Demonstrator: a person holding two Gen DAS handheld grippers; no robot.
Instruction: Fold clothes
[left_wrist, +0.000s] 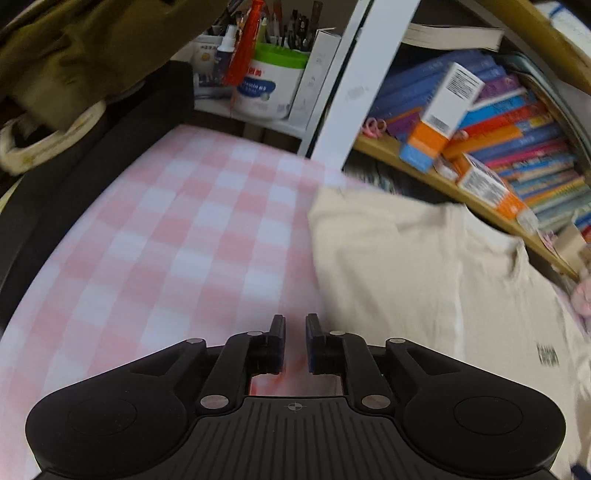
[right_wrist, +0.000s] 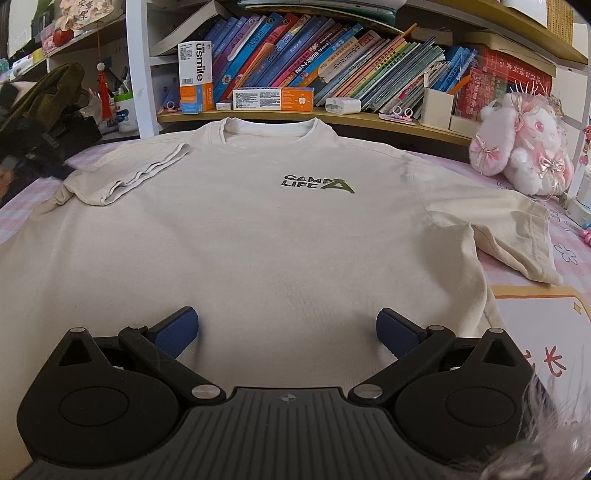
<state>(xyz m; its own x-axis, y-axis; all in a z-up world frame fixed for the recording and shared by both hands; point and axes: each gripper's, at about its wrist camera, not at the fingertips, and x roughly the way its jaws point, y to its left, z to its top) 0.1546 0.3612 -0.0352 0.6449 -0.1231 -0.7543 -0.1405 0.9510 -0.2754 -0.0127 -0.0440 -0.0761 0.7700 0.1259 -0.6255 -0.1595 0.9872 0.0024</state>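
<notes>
A cream T-shirt (right_wrist: 258, 236) with a "CAMP LIFE" print lies flat, front up, on a pink checked cloth (right_wrist: 22, 206). Its left sleeve (right_wrist: 125, 177) is folded in over the chest; its right sleeve (right_wrist: 517, 236) lies spread out. My right gripper (right_wrist: 287, 328) is open wide and empty, low over the shirt's lower part. In the left wrist view the shirt (left_wrist: 424, 280) lies to the right. My left gripper (left_wrist: 295, 332) hovers over the checked cloth (left_wrist: 166, 240) just left of the shirt's edge, its jaws nearly together with a narrow gap and nothing between them.
A bookshelf (right_wrist: 351, 118) with books and boxes runs behind the shirt. A pink plush toy (right_wrist: 517, 147) sits at the right. An olive bag (right_wrist: 40, 99) and dark items are at the left. A white tub (left_wrist: 266, 92) and pens stand on a far shelf.
</notes>
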